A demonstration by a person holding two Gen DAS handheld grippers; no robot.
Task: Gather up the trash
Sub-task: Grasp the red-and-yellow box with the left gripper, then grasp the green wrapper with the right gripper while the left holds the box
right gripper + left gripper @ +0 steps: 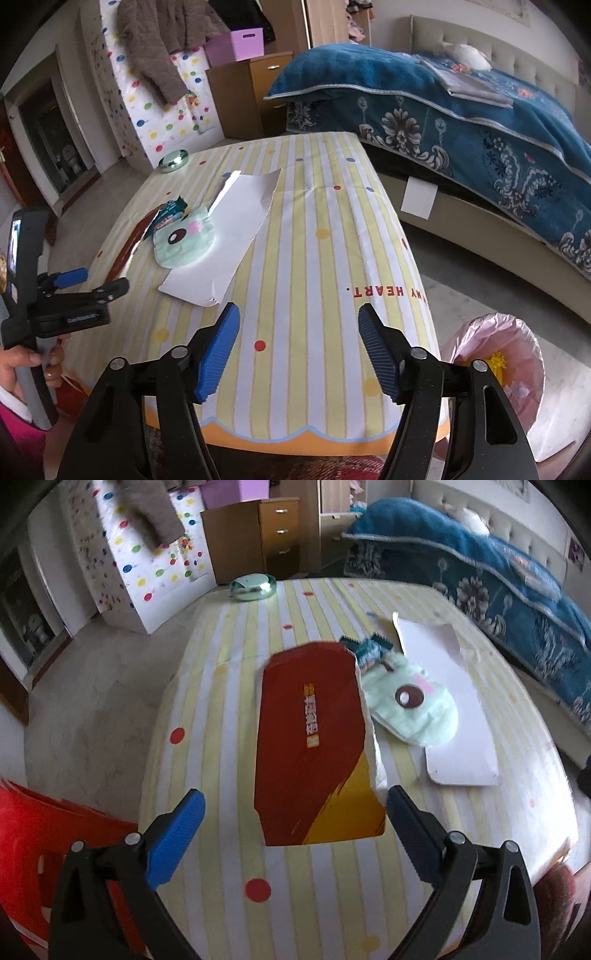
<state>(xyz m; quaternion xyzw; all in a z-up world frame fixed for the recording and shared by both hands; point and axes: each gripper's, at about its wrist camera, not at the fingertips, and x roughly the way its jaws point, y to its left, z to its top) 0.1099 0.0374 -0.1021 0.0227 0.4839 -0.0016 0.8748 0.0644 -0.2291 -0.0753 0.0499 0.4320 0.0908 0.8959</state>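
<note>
A torn red and yellow cardboard envelope (314, 738) lies flat on the striped tablecloth (229, 709). My left gripper (295, 795) hangs open just above its near end, one finger on each side, the pads not touching it. To its right a pale green plush piece with a brown eye (410, 701) rests on a white torn card (458, 709), and a teal wrapper (365, 648) lies behind it. My right gripper (298, 312) stands open over the table's near edge with nothing between its fingers. A pink-lined trash bin (495, 354) sits on the floor at the lower right.
A round green tin (253, 585) sits at the table's far corner. A red plastic stool (44, 834) stands at the left. A bed with a blue blanket (461, 122) runs along the right side. A person's hand (22, 365) holds the left gripper's handle.
</note>
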